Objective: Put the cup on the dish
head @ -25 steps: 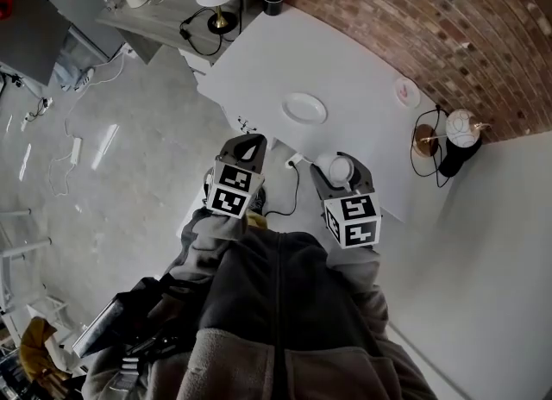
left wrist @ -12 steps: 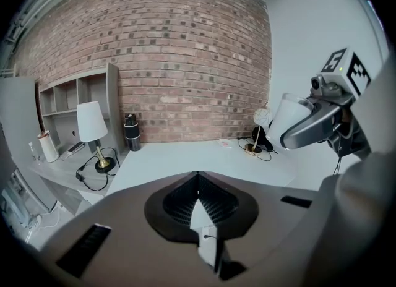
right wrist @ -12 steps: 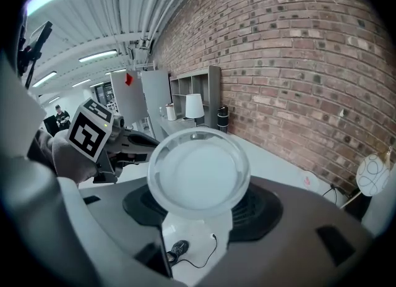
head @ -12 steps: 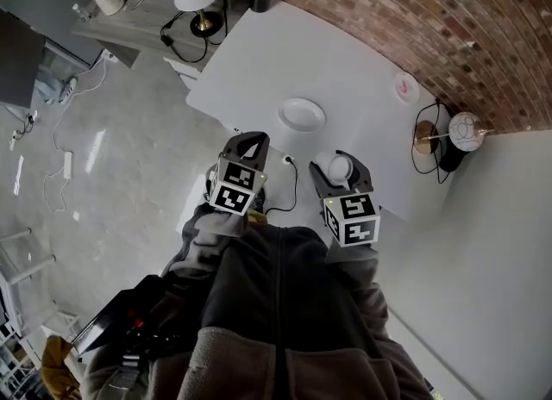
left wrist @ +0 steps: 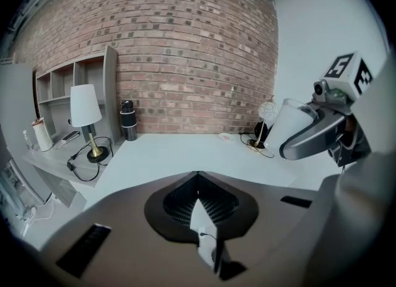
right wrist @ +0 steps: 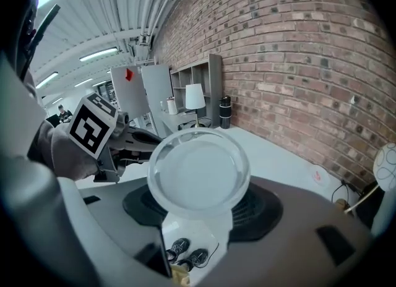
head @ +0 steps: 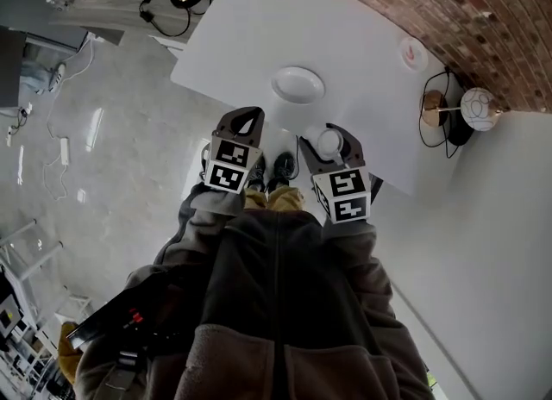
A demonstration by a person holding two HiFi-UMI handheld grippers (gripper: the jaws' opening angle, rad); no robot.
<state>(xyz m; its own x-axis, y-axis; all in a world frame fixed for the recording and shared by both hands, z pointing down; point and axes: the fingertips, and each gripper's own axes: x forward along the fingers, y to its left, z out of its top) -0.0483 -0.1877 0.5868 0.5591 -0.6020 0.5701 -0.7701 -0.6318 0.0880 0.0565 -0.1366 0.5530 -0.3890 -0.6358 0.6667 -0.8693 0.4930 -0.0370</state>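
Cup [right wrist: 198, 171] sits clamped between the fingers of the right gripper [head: 330, 140], mouth facing back towards us, held up in the air close to the near edge of the white worktop [head: 362, 53]. We read this as the carry step: the cup is in hand but not yet over the dish [head: 298, 84], which lies bare on the worktop at about 11 o'clock from the cup, a little apart from it. The left gripper [head: 244, 114] hangs at 9 o'clock from the right one, its fingers closed together on nothing. Next, we judge, the cup must travel forward over the dish, turn upright, come down onto its middle, and only then should the fingers part.
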